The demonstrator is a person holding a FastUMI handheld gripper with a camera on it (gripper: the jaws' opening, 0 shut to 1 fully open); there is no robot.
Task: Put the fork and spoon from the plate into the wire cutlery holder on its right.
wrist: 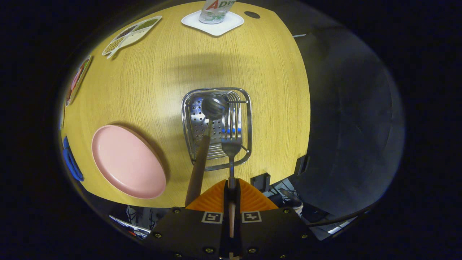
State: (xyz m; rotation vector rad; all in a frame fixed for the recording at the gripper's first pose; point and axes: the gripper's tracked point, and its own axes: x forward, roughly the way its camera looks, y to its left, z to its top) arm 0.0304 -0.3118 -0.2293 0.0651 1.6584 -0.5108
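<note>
fork [231, 144]: stiff, light metal, probably slick; hangs tines-out above the holder [216, 128]
gripper [231, 187]: jaws clenched on the fork's thin handle, a decent place to hold
spoon [206, 141]: already leaning in the holder
plate [127, 161]: bare on the tabletop [151, 79]

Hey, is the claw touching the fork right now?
Touching. In the gripper view, the claw is shut on the fork, both fingers pressing its handle, tines over the wire cutlery holder.
</note>
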